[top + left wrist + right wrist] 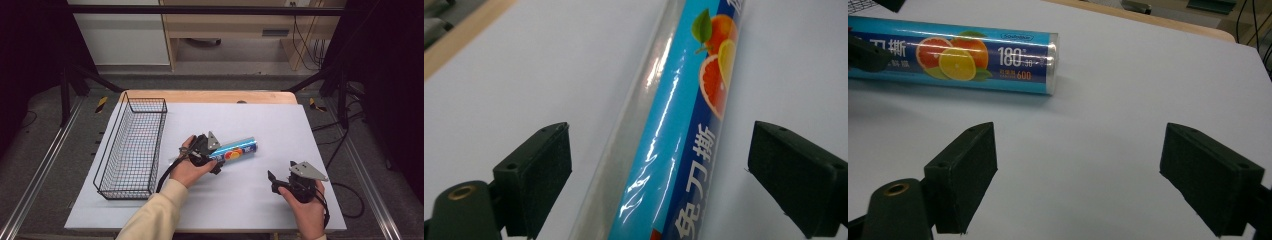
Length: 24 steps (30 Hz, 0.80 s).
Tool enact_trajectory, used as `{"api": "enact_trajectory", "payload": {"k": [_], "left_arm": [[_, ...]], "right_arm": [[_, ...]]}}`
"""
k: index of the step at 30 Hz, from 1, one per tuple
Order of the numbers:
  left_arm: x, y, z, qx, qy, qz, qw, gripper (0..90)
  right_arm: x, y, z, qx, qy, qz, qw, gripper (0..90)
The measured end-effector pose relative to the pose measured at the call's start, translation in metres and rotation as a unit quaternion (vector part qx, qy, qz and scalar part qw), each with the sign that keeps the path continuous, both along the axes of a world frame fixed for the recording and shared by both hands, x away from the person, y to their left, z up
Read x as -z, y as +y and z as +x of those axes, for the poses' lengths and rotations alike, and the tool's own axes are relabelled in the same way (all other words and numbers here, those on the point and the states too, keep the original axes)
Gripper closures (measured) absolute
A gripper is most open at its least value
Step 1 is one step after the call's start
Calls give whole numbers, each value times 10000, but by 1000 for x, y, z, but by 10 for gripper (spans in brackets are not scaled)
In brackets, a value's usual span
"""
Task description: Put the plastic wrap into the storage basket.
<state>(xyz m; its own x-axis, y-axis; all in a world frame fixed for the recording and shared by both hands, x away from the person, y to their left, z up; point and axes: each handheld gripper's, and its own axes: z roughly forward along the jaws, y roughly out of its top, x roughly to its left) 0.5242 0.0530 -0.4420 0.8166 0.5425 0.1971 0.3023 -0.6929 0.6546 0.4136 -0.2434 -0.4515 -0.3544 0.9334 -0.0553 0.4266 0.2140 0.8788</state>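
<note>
A blue roll of cling film (236,149) with orange fruit printed on it lies on its side on the white tabletop (260,120), slanting up to the right. My left gripper (215,157) is at the roll's left end. In the left gripper view the roll (674,140) runs between the two black pads (536,170), with a gap on each side, so the left gripper (659,150) stands open. My right gripper (272,182) is held near the front right, open with nothing between its fingers. In the right gripper view (1078,160) the roll (973,55) lies farther off.
A long black wire basket (107,150) stands along the left side of the white surface, with nothing in it. A wooden table edge (210,96) runs behind. Black frame bars and cables flank the table.
</note>
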Motion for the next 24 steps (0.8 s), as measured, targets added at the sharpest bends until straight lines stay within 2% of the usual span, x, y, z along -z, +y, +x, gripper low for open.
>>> {"api": "enact_trajectory", "payload": {"k": [1, 2, 5, 7, 8, 9, 16, 19, 24], "left_arm": [[1, 0, 1, 2, 4, 80, 10000, 104], [3, 2, 3, -32, 82, 84, 9999, 104], [3, 6, 7, -100, 139, 53, 9998, 105], [4, 5, 10, -54, 258, 232, 9994, 104], [4, 5, 10, -54, 258, 232, 9994, 105], [5, 4, 12, 34, 353, 360, 9987, 105], [8, 0, 17, 115, 508, 369, 9980, 103], [10, -1, 19, 218, 634, 558, 9962, 109], [8, -5, 21, 248, 688, 743, 9946, 139]], "right_arm": [[0, 0, 0, -3, 2, -2, 10000, 153], [0, 0, 0, -5, -5, 5, 10000, 154], [0, -1, 1, -19, -19, -15, 10000, 155], [1, 0, 1, -33, -12, -31, 10000, 156], [1, 0, 1, -33, -12, -31, 10000, 156], [1, 2, 1, -48, 3, -24, 10000, 159], [1, 2, 1, -60, 5, -45, 10000, 162], [1, 3, 1, -77, 14, -43, 10000, 165], [1, 3, 1, -99, 1, -75, 9999, 166]]}}
